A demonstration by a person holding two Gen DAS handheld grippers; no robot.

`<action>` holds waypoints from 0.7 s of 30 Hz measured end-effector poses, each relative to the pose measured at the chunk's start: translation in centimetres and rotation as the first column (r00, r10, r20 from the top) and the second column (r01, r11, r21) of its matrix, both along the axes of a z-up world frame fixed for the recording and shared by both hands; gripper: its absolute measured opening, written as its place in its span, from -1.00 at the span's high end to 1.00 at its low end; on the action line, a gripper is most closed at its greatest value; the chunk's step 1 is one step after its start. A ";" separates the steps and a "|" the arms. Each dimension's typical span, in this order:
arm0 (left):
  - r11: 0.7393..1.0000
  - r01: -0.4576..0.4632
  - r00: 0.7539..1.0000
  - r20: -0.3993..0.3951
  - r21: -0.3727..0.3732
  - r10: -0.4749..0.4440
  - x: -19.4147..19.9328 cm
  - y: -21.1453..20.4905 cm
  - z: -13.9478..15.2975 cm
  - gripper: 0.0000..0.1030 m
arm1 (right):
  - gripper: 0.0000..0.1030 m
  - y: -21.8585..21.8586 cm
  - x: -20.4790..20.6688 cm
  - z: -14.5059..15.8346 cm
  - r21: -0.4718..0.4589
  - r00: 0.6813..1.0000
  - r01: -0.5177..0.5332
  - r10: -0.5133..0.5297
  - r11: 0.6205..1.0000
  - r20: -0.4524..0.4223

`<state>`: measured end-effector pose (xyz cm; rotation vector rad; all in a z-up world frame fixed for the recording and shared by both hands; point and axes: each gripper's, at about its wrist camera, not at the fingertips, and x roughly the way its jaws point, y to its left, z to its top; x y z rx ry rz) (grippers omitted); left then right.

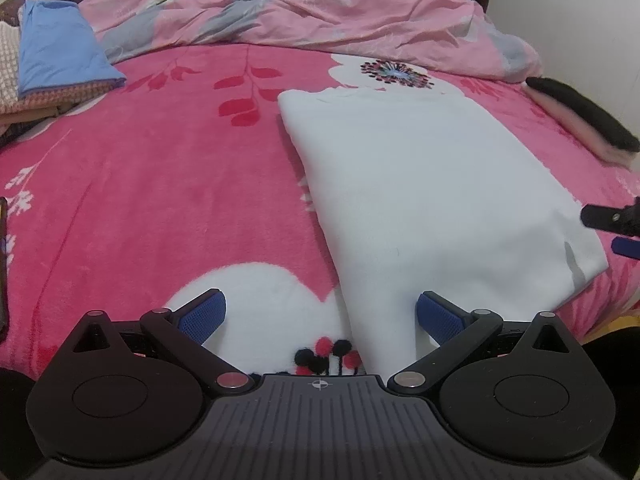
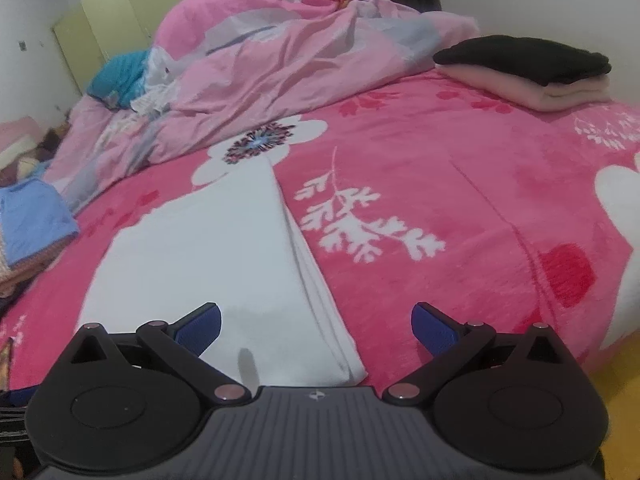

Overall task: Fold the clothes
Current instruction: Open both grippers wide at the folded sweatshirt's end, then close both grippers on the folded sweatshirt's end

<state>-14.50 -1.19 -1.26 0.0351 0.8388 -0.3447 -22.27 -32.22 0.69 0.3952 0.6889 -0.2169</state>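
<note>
A white garment (image 1: 432,184) lies folded into a long flat strip on the pink flowered blanket (image 1: 160,184). My left gripper (image 1: 320,316) is open above the strip's near left corner, and nothing sits between its blue pads. In the right wrist view the same white garment (image 2: 208,248) runs away from me with its layered edge on the right. My right gripper (image 2: 316,324) is open wide over the near right corner, apart from the cloth. The right gripper's fingertips (image 1: 604,216) show at the far right edge of the left wrist view.
A rumpled pink duvet (image 2: 288,60) fills the back of the bed. A folded blue garment (image 1: 60,52) tops a pile at the left. A black folded garment (image 2: 524,58) rests on a pale folded one (image 2: 560,90) at the right. A yellow floor (image 2: 624,396) shows past the bed's edge.
</note>
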 end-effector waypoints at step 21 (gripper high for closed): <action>0.857 0.015 0.995 -0.078 -0.515 -0.065 8.6 2.9 -3.4 -0.39 | -0.85 -8.5 13.4 -2.5 0.464 0.920 -0.380 0.380 0.800 0.099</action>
